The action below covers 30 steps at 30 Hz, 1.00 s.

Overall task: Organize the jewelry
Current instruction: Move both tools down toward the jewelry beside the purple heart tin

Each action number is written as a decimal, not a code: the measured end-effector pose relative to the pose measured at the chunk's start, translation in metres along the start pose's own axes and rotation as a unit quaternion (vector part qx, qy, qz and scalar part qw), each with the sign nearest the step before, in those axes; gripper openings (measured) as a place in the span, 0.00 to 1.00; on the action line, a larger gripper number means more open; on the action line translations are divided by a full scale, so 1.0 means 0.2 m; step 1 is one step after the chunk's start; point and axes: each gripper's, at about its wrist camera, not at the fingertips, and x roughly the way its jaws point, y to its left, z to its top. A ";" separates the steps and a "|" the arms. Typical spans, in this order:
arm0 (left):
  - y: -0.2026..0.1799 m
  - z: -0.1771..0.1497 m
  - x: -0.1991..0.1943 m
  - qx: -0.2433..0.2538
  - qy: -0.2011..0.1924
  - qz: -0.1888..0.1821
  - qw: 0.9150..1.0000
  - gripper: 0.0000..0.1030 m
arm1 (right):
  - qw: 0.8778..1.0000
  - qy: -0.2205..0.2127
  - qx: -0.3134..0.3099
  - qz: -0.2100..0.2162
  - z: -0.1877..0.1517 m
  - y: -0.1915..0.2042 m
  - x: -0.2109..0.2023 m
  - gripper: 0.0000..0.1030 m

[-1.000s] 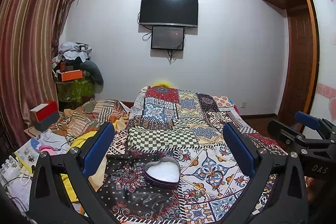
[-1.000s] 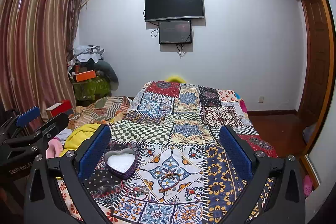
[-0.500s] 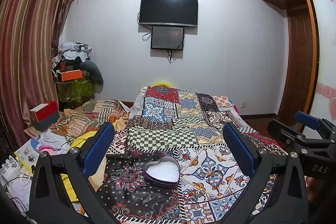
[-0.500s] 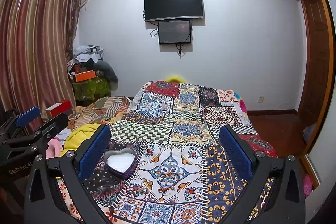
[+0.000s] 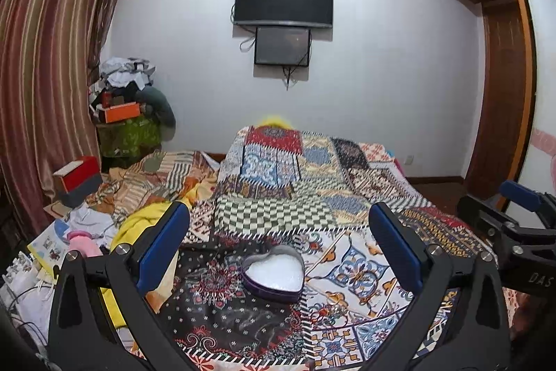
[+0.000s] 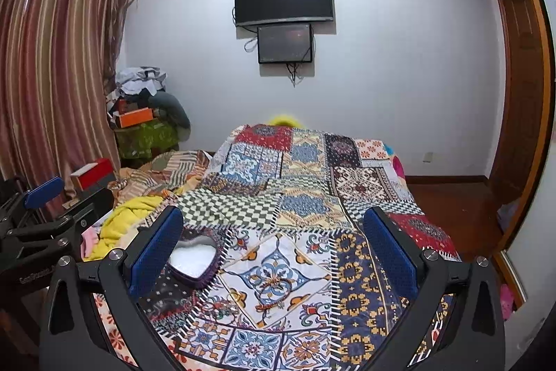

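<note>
We hold both tongs apart and empty above the bed (image 5: 347, 197): the left tongs (image 5: 278, 246) sit squarely behind the heart-shaped tin (image 5: 272, 273), which lies open on the patchwork quilt (image 6: 278, 266) just ahead of and between their pads, while from the right tongs (image 6: 274, 242) the same tin (image 6: 194, 261) sits off by the left pad. No jewelry is clear to us in either view; faint marks on the dark cloth nearer than the tin are too blurred to name. We judge the open, white-lined tin is set there to receive the pieces, and our spread pads suggest the task has barely begun.
</note>
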 end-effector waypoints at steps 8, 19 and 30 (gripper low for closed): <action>0.02 -0.08 0.19 -0.010 0.070 -0.005 0.997 1.00 | 0.999 0.048 0.001 -0.018 -0.06 -0.05 0.10 1.00; 0.03 -0.27 0.47 -0.021 0.176 -0.029 0.984 1.00 | 0.989 0.142 -0.019 -0.036 -0.24 -0.16 0.30 1.00; -0.09 -0.52 0.66 0.021 0.267 -0.086 0.960 0.86 | 0.971 0.236 -0.016 0.009 -0.45 -0.24 0.49 0.95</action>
